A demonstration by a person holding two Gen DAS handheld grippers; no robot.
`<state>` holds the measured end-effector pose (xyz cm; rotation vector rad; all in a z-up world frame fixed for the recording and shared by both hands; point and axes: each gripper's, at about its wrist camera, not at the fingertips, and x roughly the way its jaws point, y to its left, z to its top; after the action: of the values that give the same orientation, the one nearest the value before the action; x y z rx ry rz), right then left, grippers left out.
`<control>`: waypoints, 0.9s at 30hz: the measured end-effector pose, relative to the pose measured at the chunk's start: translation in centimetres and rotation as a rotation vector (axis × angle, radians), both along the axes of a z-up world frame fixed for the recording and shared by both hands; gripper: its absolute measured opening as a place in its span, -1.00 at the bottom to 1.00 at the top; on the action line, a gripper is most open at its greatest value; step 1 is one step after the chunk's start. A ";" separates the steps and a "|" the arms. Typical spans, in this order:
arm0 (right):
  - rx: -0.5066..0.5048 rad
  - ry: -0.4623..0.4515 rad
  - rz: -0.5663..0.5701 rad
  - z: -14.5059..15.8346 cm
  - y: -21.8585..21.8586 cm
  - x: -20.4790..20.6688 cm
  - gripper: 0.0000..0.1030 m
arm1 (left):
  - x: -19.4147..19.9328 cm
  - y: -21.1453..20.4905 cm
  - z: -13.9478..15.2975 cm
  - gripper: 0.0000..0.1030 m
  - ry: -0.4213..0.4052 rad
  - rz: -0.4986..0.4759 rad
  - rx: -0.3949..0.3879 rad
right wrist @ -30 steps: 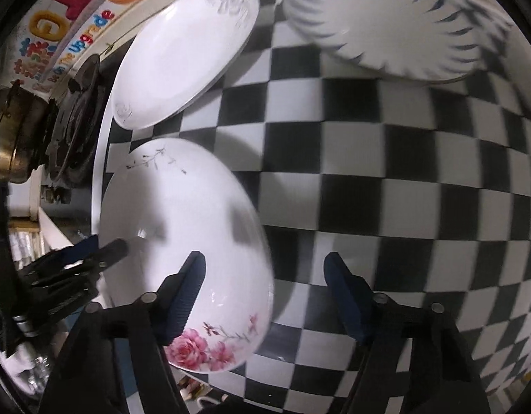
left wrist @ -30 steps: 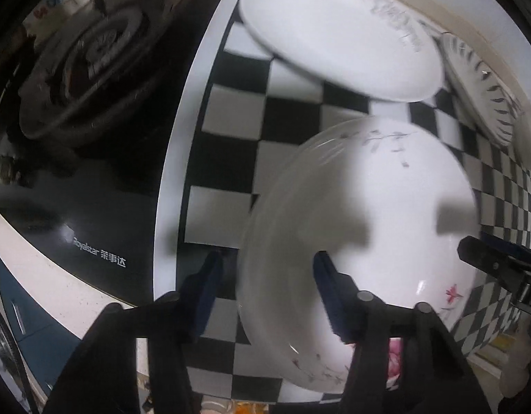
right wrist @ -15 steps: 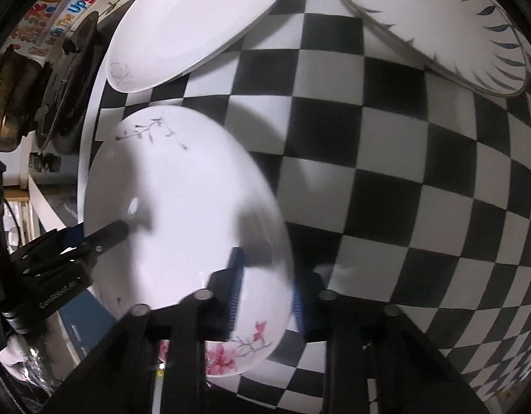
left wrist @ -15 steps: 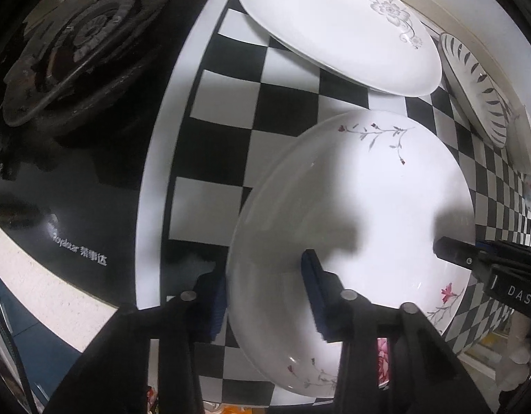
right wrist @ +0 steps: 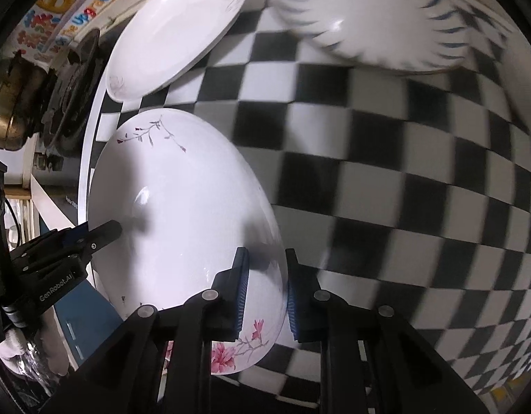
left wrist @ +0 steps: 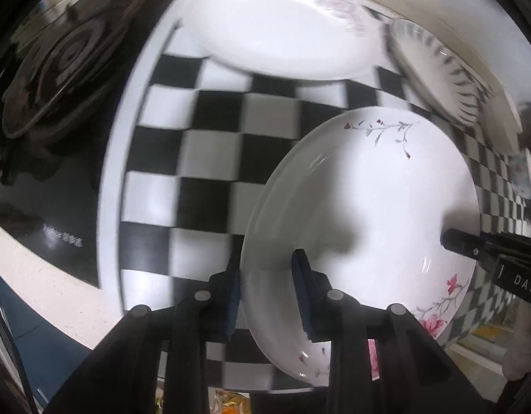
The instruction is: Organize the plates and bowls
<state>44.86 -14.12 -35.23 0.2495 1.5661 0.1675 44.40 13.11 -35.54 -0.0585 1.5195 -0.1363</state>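
Note:
A white plate with pink flowers and grey twigs (left wrist: 369, 189) (right wrist: 182, 207) hangs tilted above the checkered cloth (left wrist: 210, 145). My left gripper (left wrist: 265, 269) straddles its left rim, jaws still closing, pads pressing on the rim. My right gripper (right wrist: 265, 258) clamps the opposite rim near the pink blossoms, jaws also closing. Each gripper's black finger shows in the other view, at the plate's far edge. Behind lie a plain white plate with a grey flower (left wrist: 282, 24) (right wrist: 176, 34) and a blue-striped plate (left wrist: 434, 69) (right wrist: 369, 17).
A black gas stove (left wrist: 58, 69) (right wrist: 72, 82) borders the cloth on the left, with a brass pot (right wrist: 10, 103) on it. A small patterned bowl (left wrist: 522, 176) stands at the far right by the wall. Open checkered cloth (right wrist: 403, 189) spreads to the right.
Both grippers have closed onto the flowered plate's opposite rims. The plate has come up off the cloth and tilted, and the left view has shifted with it.

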 end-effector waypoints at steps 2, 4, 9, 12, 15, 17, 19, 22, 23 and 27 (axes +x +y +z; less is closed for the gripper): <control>0.003 -0.005 -0.025 0.6 -1.2 -0.5 -0.59 | 0.0 -1.9 0.8 -0.50 -0.001 -0.029 -0.003; -0.007 -0.016 -0.053 1.5 -2.8 -1.2 -0.59 | -0.2 -3.6 1.0 -0.50 -0.007 -0.062 -0.005; -0.016 -0.019 -0.133 2.3 -6.7 -2.6 -0.60 | -0.3 -7.9 2.4 -0.50 -0.023 -0.135 -0.032; -0.023 -0.012 -0.196 2.2 -9.8 -3.4 -0.60 | -0.6 -10.1 2.3 -0.50 -0.027 -0.183 -0.038; -0.018 0.000 -0.238 1.4 -13.0 -4.2 -0.59 | -0.6 -12.5 1.9 -0.50 -0.016 -0.221 -0.034; -0.019 0.009 -0.252 0.9 -14.8 -4.5 -0.59 | -0.7 -13.5 0.9 -0.50 -0.001 -0.231 -0.033; -0.022 0.020 -0.260 0.2 -15.9 -4.8 -0.59 | -0.5 -14.5 -0.1 -0.50 0.015 -0.243 -0.022; -0.019 0.033 -0.264 -1.1 -17.0 -5.2 -0.60 | -0.3 -16.0 -1.0 -0.51 0.015 -0.251 0.002; -0.010 0.040 -0.266 -1.4 -16.9 -5.2 -0.60 | -0.3 -16.4 -1.0 -0.50 0.001 -0.259 0.016; 0.020 0.040 -0.271 -1.9 -17.5 -5.4 -0.60 | 0.1 -15.9 -0.6 -0.51 -0.002 -0.247 0.034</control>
<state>39.45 -31.67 -37.18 0.4795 1.5536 -0.0341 44.55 -2.79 -36.17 0.1578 1.5231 -0.3075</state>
